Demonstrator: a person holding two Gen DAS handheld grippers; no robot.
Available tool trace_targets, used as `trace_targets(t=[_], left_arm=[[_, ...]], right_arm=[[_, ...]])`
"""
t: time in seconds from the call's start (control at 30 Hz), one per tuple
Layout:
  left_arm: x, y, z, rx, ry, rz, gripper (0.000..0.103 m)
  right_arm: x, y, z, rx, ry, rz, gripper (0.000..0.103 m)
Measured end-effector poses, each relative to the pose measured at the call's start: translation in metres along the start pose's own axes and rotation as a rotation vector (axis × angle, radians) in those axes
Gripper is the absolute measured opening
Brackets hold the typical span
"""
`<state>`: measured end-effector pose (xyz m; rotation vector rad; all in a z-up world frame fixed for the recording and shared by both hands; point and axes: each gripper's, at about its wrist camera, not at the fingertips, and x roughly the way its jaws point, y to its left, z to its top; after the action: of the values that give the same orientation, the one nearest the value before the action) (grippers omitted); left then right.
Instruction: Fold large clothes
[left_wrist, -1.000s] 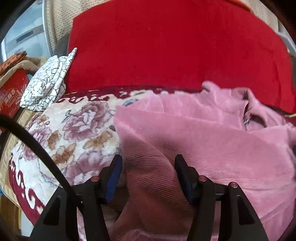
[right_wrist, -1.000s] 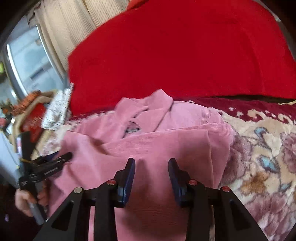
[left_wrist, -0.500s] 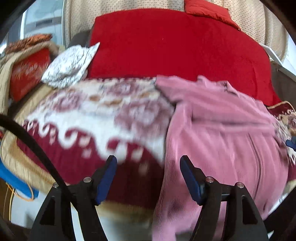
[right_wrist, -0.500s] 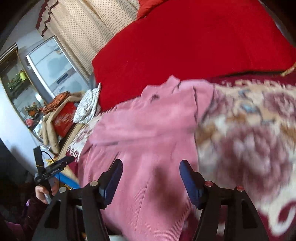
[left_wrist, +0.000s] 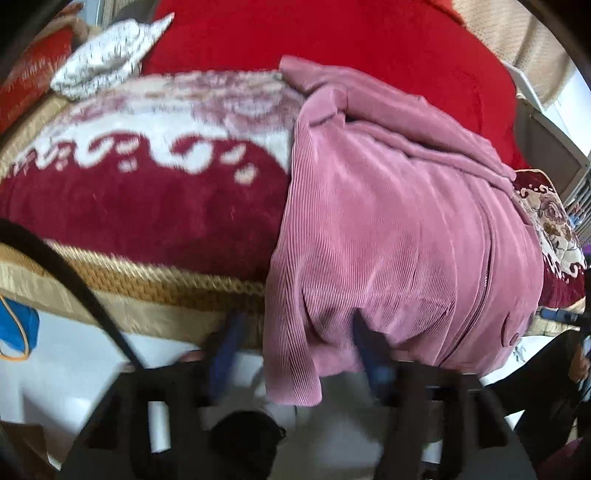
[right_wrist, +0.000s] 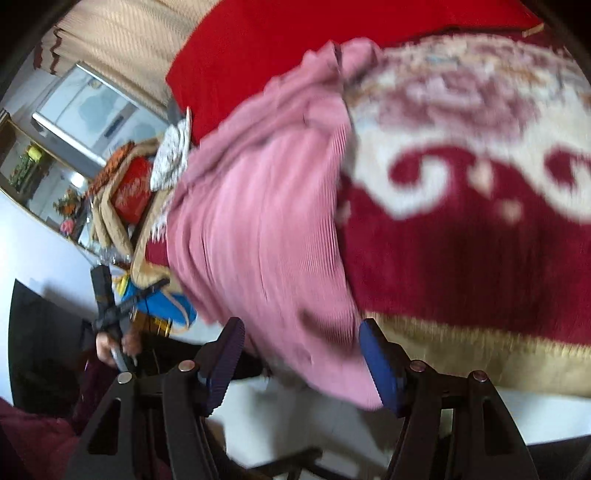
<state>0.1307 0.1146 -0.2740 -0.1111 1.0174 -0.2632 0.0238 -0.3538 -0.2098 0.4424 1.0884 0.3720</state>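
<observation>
A pink corduroy jacket (left_wrist: 388, 229) lies on a floral red-and-cream blanket (left_wrist: 147, 177), its lower part hanging over the front edge. My left gripper (left_wrist: 299, 343) is open and empty, just off the hanging hem. In the right wrist view the jacket (right_wrist: 258, 221) drapes over the blanket (right_wrist: 461, 184) edge. My right gripper (right_wrist: 303, 362) is open and empty, its fingers on either side of the hanging hem without closing on it. The left gripper (right_wrist: 122, 306) shows at the left there.
A big red cushion (left_wrist: 332, 40) stands behind the jacket. A white patterned cloth (left_wrist: 107, 62) lies at the back left. A red box (right_wrist: 133, 192) and clutter sit beyond the blanket's left end. White floor (left_wrist: 74, 369) lies below the front edge.
Both grippers have let go of the jacket, opened and pulled back and down past the blanket's front edge. The jacket now lies spread out with its hem hanging.
</observation>
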Motion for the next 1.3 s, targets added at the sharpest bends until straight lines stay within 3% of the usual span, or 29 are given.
trace_targets(t=[0.2, 0.33, 0.37, 0.4, 0.47, 0.57, 0.63, 0.67, 0.73, 0.83, 0.9, 0.93, 1.0, 1.1, 1.13, 1.17, 1.2, 1.23, 1.3], left_arm=[[0.019, 0.000, -0.002, -0.012, 0.066, 0.000, 0.078], [0.030, 0.000, -0.002, -0.008, 0.086, -0.018, 0.077], [0.029, 0.000, -0.002, -0.010, 0.078, -0.037, 0.068], [0.029, 0.001, -0.001, -0.016, 0.072, -0.070, 0.051], [0.029, 0.007, 0.000, -0.031, 0.073, -0.101, 0.042], [0.031, 0.013, -0.002, -0.054, 0.072, -0.092, 0.042], [0.033, 0.014, -0.002, -0.061, 0.073, -0.099, 0.051], [0.036, 0.014, -0.001, -0.063, 0.080, -0.092, 0.062], [0.043, 0.012, -0.002, -0.054, 0.094, -0.080, 0.064], [0.052, 0.000, -0.010, -0.012, 0.120, -0.132, 0.063], [0.062, -0.003, -0.012, 0.004, 0.158, -0.142, 0.039], [0.069, -0.002, -0.014, -0.008, 0.188, -0.141, 0.037], [0.078, 0.002, -0.015, -0.035, 0.227, -0.123, 0.036], [0.087, 0.002, -0.016, -0.050, 0.257, -0.102, 0.037], [0.090, 0.001, -0.015, -0.045, 0.257, -0.100, 0.037], [0.090, 0.000, -0.015, -0.041, 0.252, -0.102, 0.035], [0.089, -0.002, -0.015, -0.040, 0.244, -0.106, 0.014], [0.088, -0.005, -0.013, -0.034, 0.231, -0.111, 0.005], [0.080, -0.010, -0.014, -0.021, 0.206, -0.138, 0.005]], right_arm=[[0.032, -0.007, -0.004, 0.004, 0.024, -0.059, 0.069], [0.052, 0.013, -0.004, -0.057, 0.043, -0.052, 0.070], [0.054, 0.022, -0.006, -0.094, 0.045, -0.036, 0.070], [0.054, 0.027, -0.005, -0.110, 0.044, -0.014, 0.070], [0.051, 0.034, -0.005, -0.133, 0.027, 0.007, 0.070], [0.048, 0.023, 0.000, -0.087, -0.003, -0.046, 0.070], [0.051, 0.017, 0.002, -0.048, 0.003, -0.023, 0.070], [0.056, 0.020, 0.002, -0.059, 0.021, -0.028, 0.070], [0.067, 0.029, -0.004, -0.090, 0.068, -0.010, 0.069], [0.072, 0.046, -0.009, -0.134, 0.077, 0.054, 0.070], [0.075, 0.049, -0.006, -0.137, 0.070, 0.031, 0.070], [0.078, 0.045, -0.004, -0.115, 0.077, -0.009, 0.070], [0.091, 0.036, -0.003, -0.073, 0.132, -0.093, 0.069], [0.103, 0.034, -0.009, -0.042, 0.170, -0.059, 0.068], [0.104, 0.039, -0.009, -0.057, 0.162, -0.052, 0.066], [0.104, 0.046, -0.009, -0.081, 0.151, -0.048, 0.055], [0.103, 0.051, -0.009, -0.100, 0.143, -0.047, 0.029], [0.099, 0.059, -0.009, -0.123, 0.134, -0.049, 0.022], [0.090, 0.066, -0.006, -0.142, 0.105, -0.032, 0.019]])
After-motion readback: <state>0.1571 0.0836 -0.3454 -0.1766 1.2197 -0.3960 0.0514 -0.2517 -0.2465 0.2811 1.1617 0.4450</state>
